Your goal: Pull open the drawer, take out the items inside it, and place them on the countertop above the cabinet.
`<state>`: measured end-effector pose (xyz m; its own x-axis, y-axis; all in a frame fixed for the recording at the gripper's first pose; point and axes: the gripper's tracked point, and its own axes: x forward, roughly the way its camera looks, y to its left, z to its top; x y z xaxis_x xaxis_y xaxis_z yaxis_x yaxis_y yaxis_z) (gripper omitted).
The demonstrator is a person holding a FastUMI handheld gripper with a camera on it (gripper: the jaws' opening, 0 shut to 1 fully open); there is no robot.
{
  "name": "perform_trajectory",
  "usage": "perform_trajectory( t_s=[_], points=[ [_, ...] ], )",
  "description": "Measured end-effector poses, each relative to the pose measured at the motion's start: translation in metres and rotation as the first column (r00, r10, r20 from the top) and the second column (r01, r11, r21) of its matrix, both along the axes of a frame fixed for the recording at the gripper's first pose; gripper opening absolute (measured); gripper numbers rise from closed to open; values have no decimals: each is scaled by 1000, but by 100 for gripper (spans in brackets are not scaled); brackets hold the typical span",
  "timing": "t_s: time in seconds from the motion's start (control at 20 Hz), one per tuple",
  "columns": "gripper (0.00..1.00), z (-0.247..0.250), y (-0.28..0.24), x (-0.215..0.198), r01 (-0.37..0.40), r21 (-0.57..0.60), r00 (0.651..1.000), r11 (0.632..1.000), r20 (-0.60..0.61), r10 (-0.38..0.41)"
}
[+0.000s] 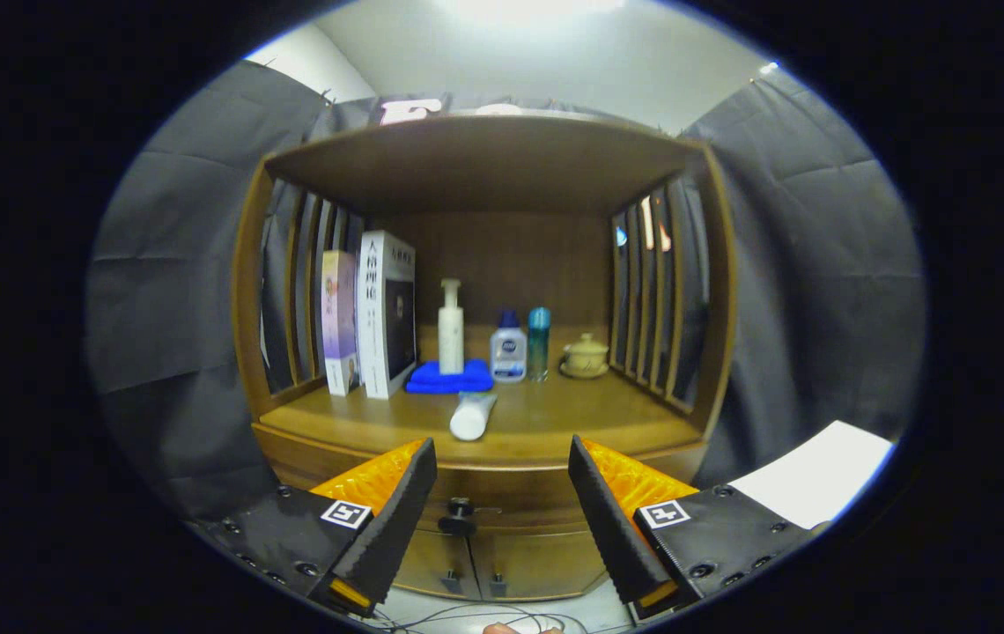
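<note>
A wooden cabinet stands straight ahead. Its drawer front (515, 506) is flush with the cabinet, with a dark round knob (459, 508) showing between my fingers. My gripper (502, 475) is open, holds nothing, and hangs a short way in front of the drawer. Above the drawer lies the countertop (546, 418). A white tube (473, 416) lies on its side near the countertop's front edge. The drawer's inside is hidden.
On the countertop stand two upright books (372, 313), a white pump bottle (450, 328) on a folded blue cloth (449, 378), a clear bottle (508, 349), a teal bottle (538, 342) and a small lidded cup (586, 356). Slatted sides and a shelf roof enclose it. Two lower doors (502, 563) sit below the drawer.
</note>
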<state>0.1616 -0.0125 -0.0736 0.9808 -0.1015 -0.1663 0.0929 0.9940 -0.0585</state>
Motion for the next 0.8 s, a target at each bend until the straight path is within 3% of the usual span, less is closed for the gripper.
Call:
perform_trajectory(
  t_s=[0.45,0.65,0.8],
  points=[
    [95,64,3,-106,-37,171,995,985,102,19],
    [95,71,0,-134,-25,39,996,999,82,21],
    [95,82,19,-146,-37,46,995,998,91,33]
  ],
)
